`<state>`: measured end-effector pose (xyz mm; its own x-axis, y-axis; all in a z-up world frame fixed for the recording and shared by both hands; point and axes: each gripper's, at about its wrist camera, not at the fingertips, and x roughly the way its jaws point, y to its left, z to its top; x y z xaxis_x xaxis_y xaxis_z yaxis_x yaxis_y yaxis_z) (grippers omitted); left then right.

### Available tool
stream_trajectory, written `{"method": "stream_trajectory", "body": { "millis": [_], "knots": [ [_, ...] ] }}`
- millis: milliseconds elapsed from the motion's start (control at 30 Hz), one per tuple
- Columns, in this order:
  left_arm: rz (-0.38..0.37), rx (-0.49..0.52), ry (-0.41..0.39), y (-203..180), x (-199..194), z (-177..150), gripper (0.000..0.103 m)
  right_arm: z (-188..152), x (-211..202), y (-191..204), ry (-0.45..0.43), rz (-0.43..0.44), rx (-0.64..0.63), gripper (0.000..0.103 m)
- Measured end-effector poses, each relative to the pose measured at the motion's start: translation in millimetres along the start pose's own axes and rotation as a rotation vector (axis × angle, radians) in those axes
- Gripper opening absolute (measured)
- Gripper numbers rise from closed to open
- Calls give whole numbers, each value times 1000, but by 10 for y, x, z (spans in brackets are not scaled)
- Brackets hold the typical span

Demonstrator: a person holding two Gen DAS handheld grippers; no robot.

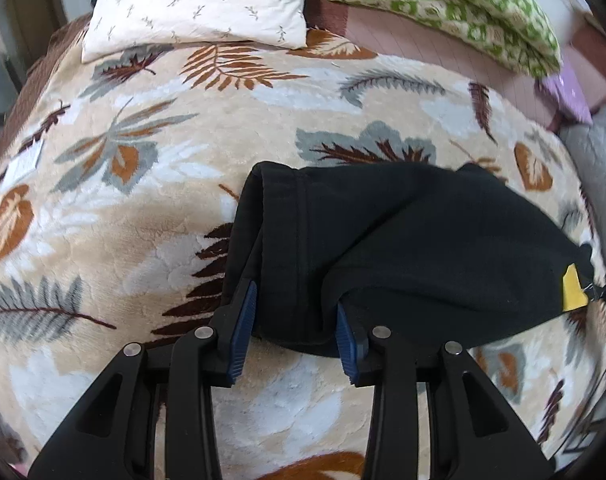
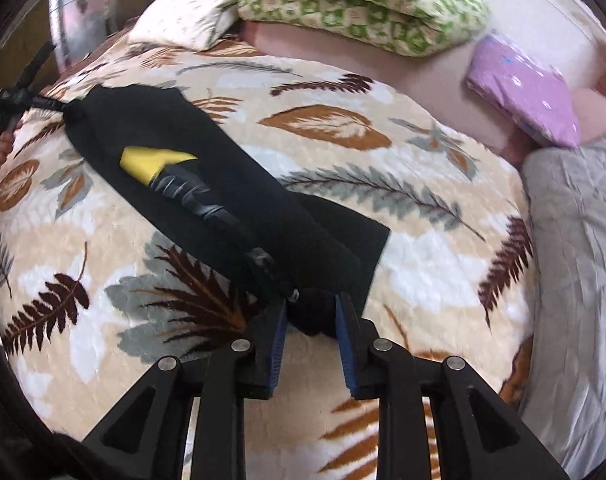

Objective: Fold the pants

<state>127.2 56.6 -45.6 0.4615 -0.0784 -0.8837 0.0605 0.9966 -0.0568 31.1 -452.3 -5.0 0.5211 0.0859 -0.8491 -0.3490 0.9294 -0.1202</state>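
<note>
Black pants (image 2: 239, 184) stretch lengthwise between both tools.

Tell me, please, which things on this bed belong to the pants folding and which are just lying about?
In the job: black pants, left gripper, right gripper.

Lying about: white pillow, green patterned bedding, purple cloth, grey cover, leaf blanket.
</note>
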Motion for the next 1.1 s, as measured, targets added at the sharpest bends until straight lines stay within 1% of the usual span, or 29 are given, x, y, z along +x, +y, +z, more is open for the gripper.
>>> {"method": "stream_trajectory", "body": {
  "millis": [67, 167, 267, 300, 367, 400, 433, 467, 500, 567, 600, 667, 700, 733, 767, 800, 833, 867, 933, 1033, 1100],
  "knots": [
    [16, 24, 4, -22, -6, -18, 37, -14, -2, -13, 11, -17, 23, 25],
    [28, 71, 10, -55, -52, -54, 37, -41, -67, -90, 25, 12, 101, 25],
    [37, 117, 8, -71, -129, -94, 38, -116, -219, -277, 7, 34, 216, 26],
    [39, 125, 9, -64, -155, -103, 39, -139, -298, -377, -23, 50, 288, 26],
    [34, 132, 4, -38, -217, -118, 39, -151, -373, -540, -74, 126, 429, 34],
    [25, 127, 2, -16, -249, -118, 39, -134, -385, -580, -94, 149, 474, 37],
    [11, 117, 6, 22, -288, -111, 39, -103, -372, -599, -110, 167, 516, 41],
    [5, 110, 7, 41, -309, -105, 39, -71, -329, -600, -112, 191, 545, 44],
    [-4, 99, 5, 70, -342, -96, 39, -22, -227, -584, -92, 208, 577, 44],
    [-18, 82, -1, 117, -409, -53, 39, 43, -46, -539, -48, 204, 596, 43],
    [-28, 83, -4, 126, -450, -22, 39, 81, 58, -505, -26, 180, 596, 43],
    [-35, 90, -26, 115, -546, 55, 39, 102, 174, -495, -12, 171, 613, 42],
    [-30, 94, -39, 110, -583, 97, 41, 107, 220, -481, -8, 160, 618, 42],
    [-23, 93, -47, 112, -598, 126, 52, 116, 256, -463, -1, 141, 612, 42],
    [-7, 82, -65, 134, -620, 181, 57, 128, 291, -451, 6, 119, 604, 43],
    [2, 68, -80, 168, -624, 223, 61, 133, 337, -444, 16, 111, 600, 44],
    [10, 56, -82, 204, -598, 271, 62, 138, 387, -438, 31, 100, 604, 43],
    [11, 46, -75, 231, -574, 302, 62, 132, 418, -440, 33, 104, 611, 44],
    [-2, 26, -32, 276, -430, 391, 61, 119, 480, -418, 42, 131, 626, 44],
    [34, 5, 5, 294, -208, 484, 61, 137, 532, -368, 51, 131, 608, 44],
    [34, -16, 16, 319, -93, 518, 61, 146, 546, -360, 47, 132, 604, 44]
  ]
}}
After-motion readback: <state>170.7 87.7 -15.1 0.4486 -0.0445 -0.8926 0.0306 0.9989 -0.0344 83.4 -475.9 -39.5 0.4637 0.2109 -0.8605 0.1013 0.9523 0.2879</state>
